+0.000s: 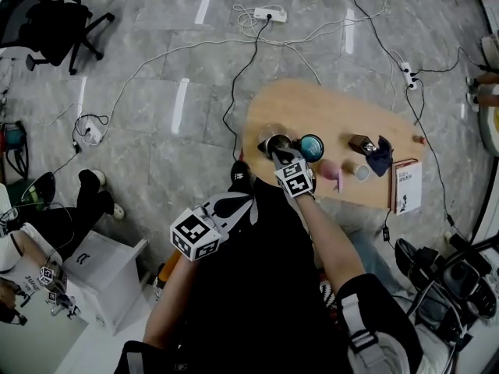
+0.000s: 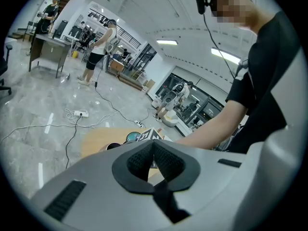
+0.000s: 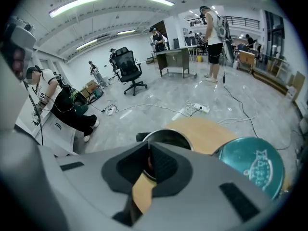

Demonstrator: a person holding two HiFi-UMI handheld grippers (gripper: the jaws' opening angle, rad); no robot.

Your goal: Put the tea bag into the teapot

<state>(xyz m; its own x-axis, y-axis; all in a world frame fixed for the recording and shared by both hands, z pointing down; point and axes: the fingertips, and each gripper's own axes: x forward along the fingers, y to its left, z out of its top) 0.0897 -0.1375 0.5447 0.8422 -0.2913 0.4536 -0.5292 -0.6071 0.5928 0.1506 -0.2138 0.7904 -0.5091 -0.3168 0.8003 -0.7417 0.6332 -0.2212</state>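
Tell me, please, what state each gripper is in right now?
Left gripper: shut, nothing between its jaws.
Right gripper: shut on a thin reddish sliver, apparently the tea bag, over the teapot.

Right tool (image 1: 275,153) outstretched, jaws pinched on tea bag (image 3: 149,161); left tool (image 2: 154,157) held close to body, jaws together.

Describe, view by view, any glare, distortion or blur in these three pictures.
Head view: dim, ceiling lights mirrored as streaks on the glossy floor. Left gripper view: fisheye bending, dark corners. Right gripper view: same bending, bright strip lights, the right gripper soft up close.
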